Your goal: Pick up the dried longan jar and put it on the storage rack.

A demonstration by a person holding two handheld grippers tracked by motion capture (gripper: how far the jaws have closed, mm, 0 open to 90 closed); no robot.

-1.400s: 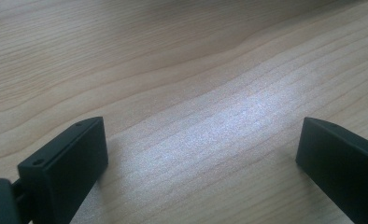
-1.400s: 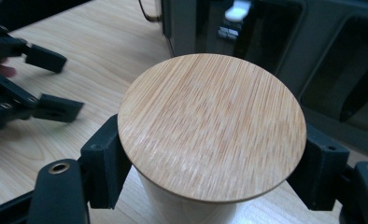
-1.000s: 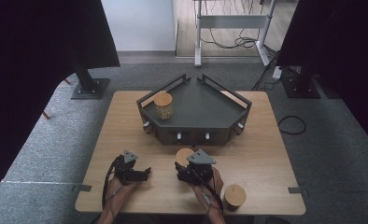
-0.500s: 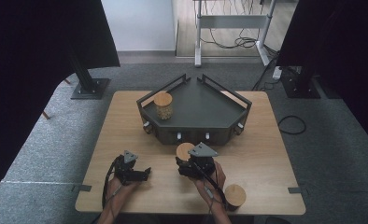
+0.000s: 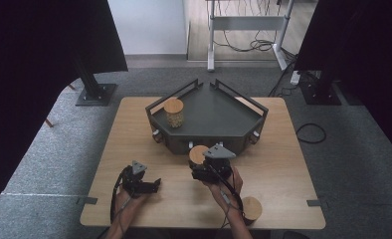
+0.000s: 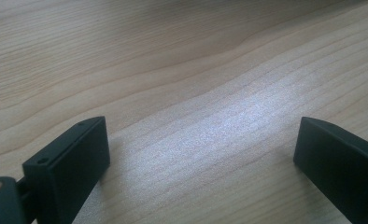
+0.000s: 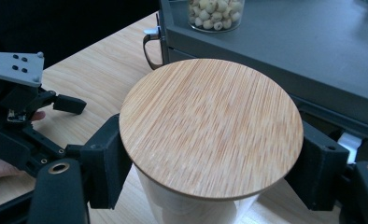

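Observation:
My right gripper (image 5: 204, 167) is shut on a glass jar with a round bamboo lid (image 5: 198, 154) and holds it above the table, just before the front wall of the dark tray (image 5: 219, 114). In the right gripper view both black pads clamp the jar (image 7: 210, 126) right under its lid. The left gripper (image 5: 155, 185) rests low over the bare wood at the front left. Its jaws (image 6: 201, 158) stand open; they have just been closing a little, with nothing between them.
A second lidded jar (image 5: 174, 112) with pale beans stands in the tray's back left corner. A third jar (image 5: 251, 209) stands near the table's front right edge, beside the right forearm. Black stands and cables lie beyond the table.
The right gripper has risen with the jar and moved closer to the tray's front. The left gripper has stayed in place.

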